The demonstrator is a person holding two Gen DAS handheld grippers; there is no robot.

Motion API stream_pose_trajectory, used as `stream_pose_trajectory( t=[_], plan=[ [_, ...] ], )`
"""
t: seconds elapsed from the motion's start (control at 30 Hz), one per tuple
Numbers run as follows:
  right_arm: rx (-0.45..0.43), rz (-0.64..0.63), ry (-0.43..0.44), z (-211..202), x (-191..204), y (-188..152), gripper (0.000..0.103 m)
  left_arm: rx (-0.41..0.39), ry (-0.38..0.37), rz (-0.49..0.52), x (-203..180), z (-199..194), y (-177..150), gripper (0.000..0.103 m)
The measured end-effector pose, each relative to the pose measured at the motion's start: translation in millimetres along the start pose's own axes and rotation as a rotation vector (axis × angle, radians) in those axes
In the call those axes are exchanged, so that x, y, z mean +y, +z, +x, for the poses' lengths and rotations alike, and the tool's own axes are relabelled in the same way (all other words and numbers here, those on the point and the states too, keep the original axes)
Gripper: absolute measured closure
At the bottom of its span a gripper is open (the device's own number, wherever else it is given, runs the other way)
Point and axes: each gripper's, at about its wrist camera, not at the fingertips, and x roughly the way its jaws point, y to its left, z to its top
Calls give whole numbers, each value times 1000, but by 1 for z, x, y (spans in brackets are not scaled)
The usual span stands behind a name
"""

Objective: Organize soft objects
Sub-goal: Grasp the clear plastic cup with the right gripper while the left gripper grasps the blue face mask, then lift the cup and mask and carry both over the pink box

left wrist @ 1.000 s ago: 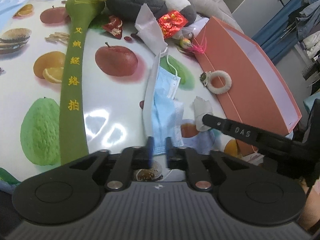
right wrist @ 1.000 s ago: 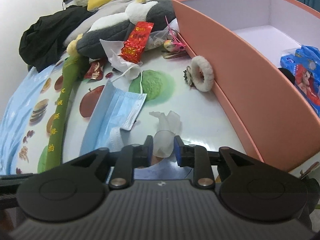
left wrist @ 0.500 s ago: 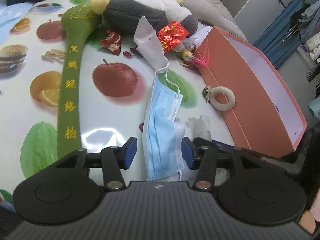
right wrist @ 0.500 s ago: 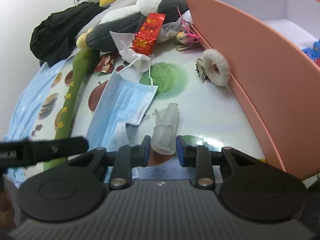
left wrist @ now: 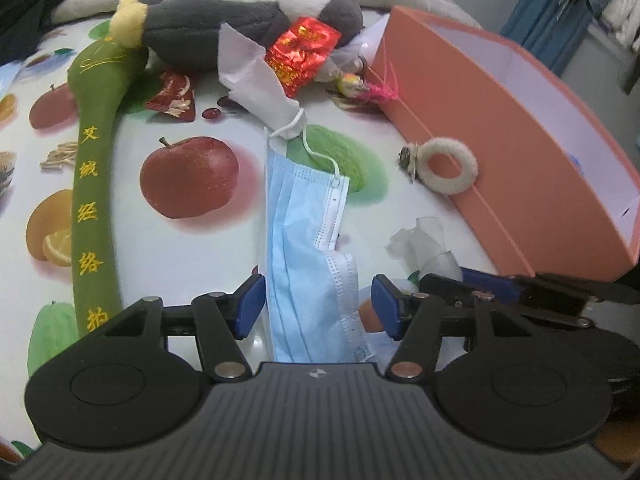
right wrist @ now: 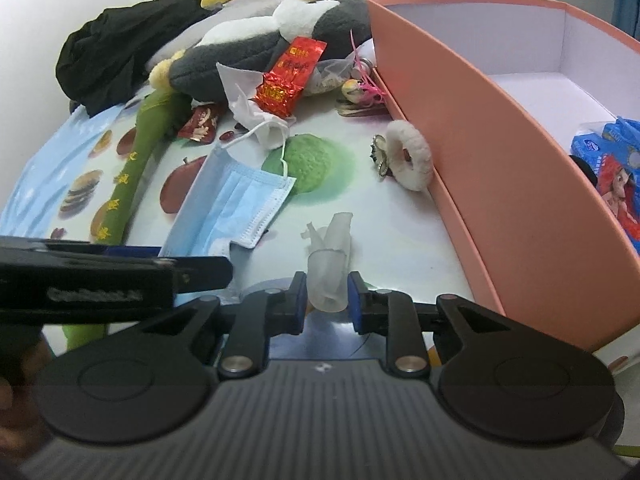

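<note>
A blue face mask (left wrist: 308,248) lies flat on the fruit-print cloth, its near end between the jaws of my left gripper (left wrist: 318,308). Those jaws are opening, and the blue pads stand clear of the mask on both sides. A crumpled translucent white plastic piece (right wrist: 330,256) lies just right of the mask (right wrist: 236,200). My right gripper (right wrist: 326,300) has its pads against both sides of the piece's near end. The salmon box (right wrist: 480,140) stands to the right, open at the top.
A grey and white plush toy (left wrist: 240,28), a long green cushion (left wrist: 96,200), a red foil packet (left wrist: 304,52) and a crumpled white tissue (left wrist: 256,80) lie at the back. A fluffy white ring (right wrist: 410,160) leans on the box. Blue packets (right wrist: 616,176) lie inside it.
My left jaws have let go of the mask and spread wide, and the left gripper has shifted over the table. The right jaws have narrowed onto the translucent piece.
</note>
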Motion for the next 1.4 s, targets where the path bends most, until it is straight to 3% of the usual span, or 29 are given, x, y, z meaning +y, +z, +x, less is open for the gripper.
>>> stream_pose_trajectory(
  t=[0.07, 0.23, 0.3, 0.4, 0.7, 1.0, 1.4],
  plan=[
    [8, -10, -6, 2, 0, -1, 77, 12, 18, 8, -1, 6, -1, 40],
    [12, -6, 6, 3, -3, -3, 77, 3, 56, 20, -1, 15, -2, 62],
    [11, -2, 9, 3, -4, -3, 78, -3, 73, 21, 0, 16, 0, 82],
    [3, 4, 9, 0, -3, -1, 78, -20, 52, -13, 4, 10, 5, 92],
    [-41, 24, 25, -18, -2, 11, 79, -103, -11, -51, -7, -32, 15, 93],
    [-97, 20, 46, -51, 2, 31, 79, -137, -38, -63, -18, -73, 35, 93],
    [-244, -13, 61, -111, -5, 82, 79, -203, -68, -77, -31, -120, 75, 93]
  ],
)
